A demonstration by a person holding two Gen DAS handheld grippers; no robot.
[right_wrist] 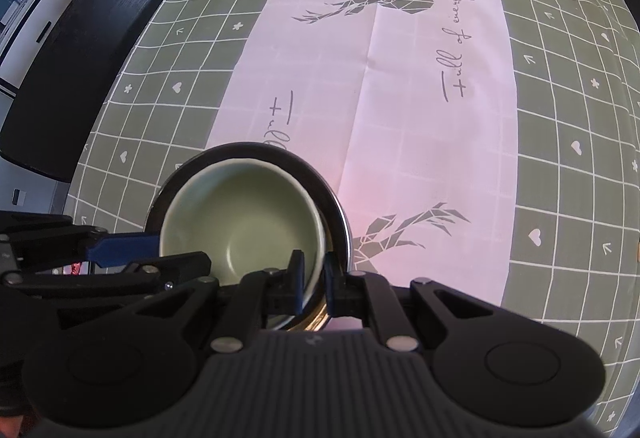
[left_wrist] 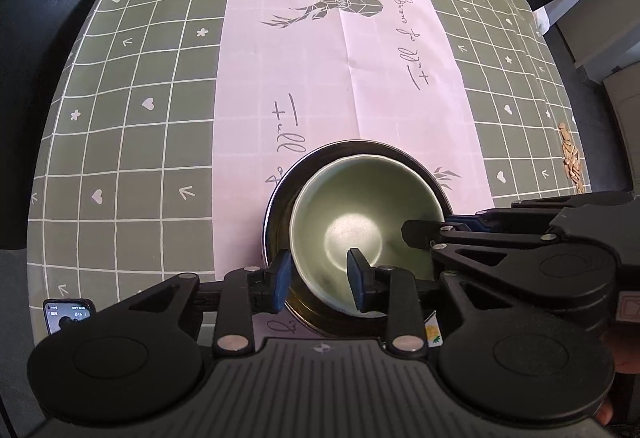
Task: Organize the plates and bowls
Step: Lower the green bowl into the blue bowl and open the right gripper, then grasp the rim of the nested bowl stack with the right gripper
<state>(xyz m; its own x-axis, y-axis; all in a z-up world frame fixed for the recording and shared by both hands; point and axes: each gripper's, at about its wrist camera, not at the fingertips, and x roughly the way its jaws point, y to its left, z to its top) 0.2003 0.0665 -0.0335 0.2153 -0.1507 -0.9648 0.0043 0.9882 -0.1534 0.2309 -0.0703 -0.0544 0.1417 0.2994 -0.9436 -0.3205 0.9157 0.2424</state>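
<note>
A pale green bowl [left_wrist: 360, 214] sits nested inside a dark metal bowl [left_wrist: 280, 206] on the pink runner. My left gripper [left_wrist: 318, 284] is open, its fingers straddling the green bowl's near wall, one pad outside and one inside. In the right wrist view the green bowl [right_wrist: 244, 214] sits in the dark bowl [right_wrist: 336, 206]. My right gripper [right_wrist: 313, 282] is closed on the near right rims of both bowls, one finger inside the green bowl and one outside the dark bowl. Each gripper shows in the other's view, from the side.
The table has a green checked cloth [left_wrist: 132, 142] with a pink deer-print runner [left_wrist: 344, 50]. A phone [left_wrist: 68, 314] lies near the left front edge. Dark chairs [right_wrist: 80, 50] stand around the table. Some seeds [left_wrist: 572, 162] lie at the right edge.
</note>
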